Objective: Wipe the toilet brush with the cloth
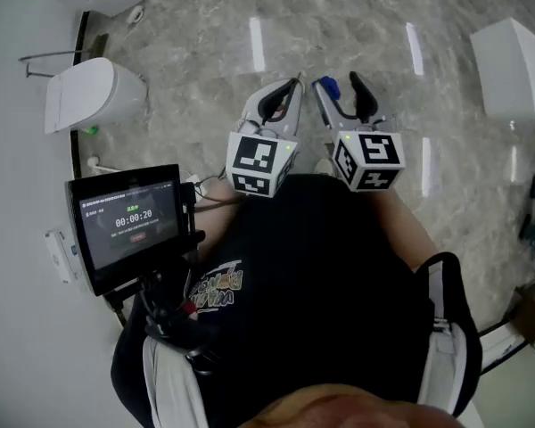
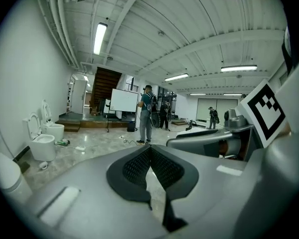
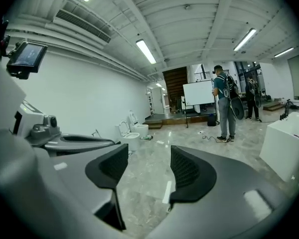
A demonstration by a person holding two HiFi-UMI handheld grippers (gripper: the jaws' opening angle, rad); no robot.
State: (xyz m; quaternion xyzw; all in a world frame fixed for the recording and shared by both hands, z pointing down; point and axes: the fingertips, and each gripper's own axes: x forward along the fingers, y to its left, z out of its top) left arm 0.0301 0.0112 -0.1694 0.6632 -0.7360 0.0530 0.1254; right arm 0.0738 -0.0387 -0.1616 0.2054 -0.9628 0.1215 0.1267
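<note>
- Grey marbled floor (image 1: 357, 25) fills the room ahead, and the one fixture that matters is the white toilet (image 1: 85, 94) against the wall.
- Neither the toilet brush nor the cloth can be picked out in any view. A small pale thing (image 1: 95, 162) lies on the floor at the toilet's foot, but it is too small to name.
- Left gripper (image 1: 296, 80): its jaws meet at the tips with nothing between them.
- Right gripper (image 1: 337, 80): its jaws stand well apart, and only bare floor shows in the gap.
- Both grippers are held side by side in front of the person's body. They point out across the room, past the toilet rather than at it.
- From both grippers the toilet lies off to the left, well apart from them. In the left gripper view it sits at the far left edge. In the right gripper view it sits left of the jaws and beyond them.
- The left gripper is the nearer one to the toilet.
- My reading is that the brush, if it stands by the toilet, calls for a turn leftward first. Its long axis cannot be judged until it comes into view.
</note>
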